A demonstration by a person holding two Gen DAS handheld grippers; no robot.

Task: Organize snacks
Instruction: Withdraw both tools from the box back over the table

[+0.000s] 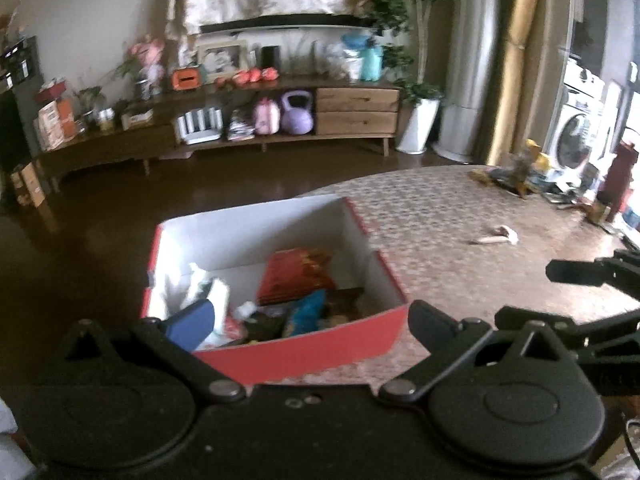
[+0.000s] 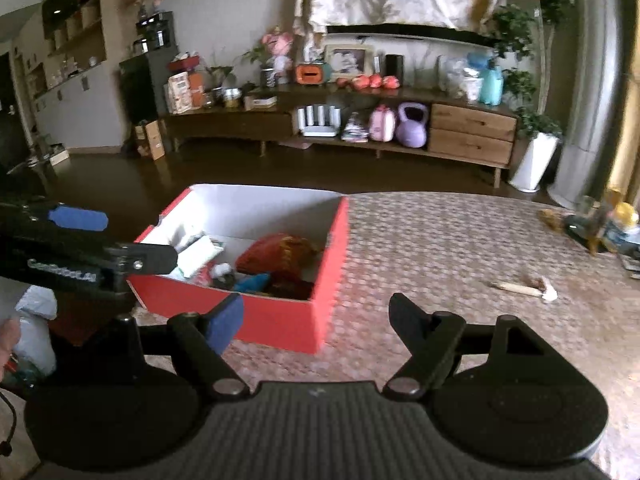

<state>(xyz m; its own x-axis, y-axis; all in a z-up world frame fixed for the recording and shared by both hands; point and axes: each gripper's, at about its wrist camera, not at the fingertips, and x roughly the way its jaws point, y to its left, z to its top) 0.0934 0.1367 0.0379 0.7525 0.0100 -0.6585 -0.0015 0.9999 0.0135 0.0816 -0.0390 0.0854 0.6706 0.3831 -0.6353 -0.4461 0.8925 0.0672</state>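
Note:
A red cardboard box (image 1: pixel 304 350) with a white inside stands on the table's near left part. In it lie a red packet (image 1: pixel 296 280), a blue packet (image 1: pixel 308 312), a white packet (image 1: pixel 208 292) and other snacks. My left gripper (image 1: pixel 312 324) hovers over the box's near wall, jaws wide open and empty. In the right wrist view the same box (image 2: pixel 280 320) sits left of centre, with its red packet (image 2: pixel 280 256) showing. My right gripper (image 2: pixel 318 320) is open and empty by the box's right corner. The left gripper (image 2: pixel 120 238) hangs above the box's left edge.
The table wears a patterned cloth (image 1: pixel 440 220). A small wooden-handled tool (image 2: pixel 524 286) lies on it to the right. Clutter (image 1: pixel 520 176) crowds the far right corner. A white bag (image 2: pixel 36 320) sits at the lower left. Beyond is dark floor and a low sideboard (image 2: pixel 360 120).

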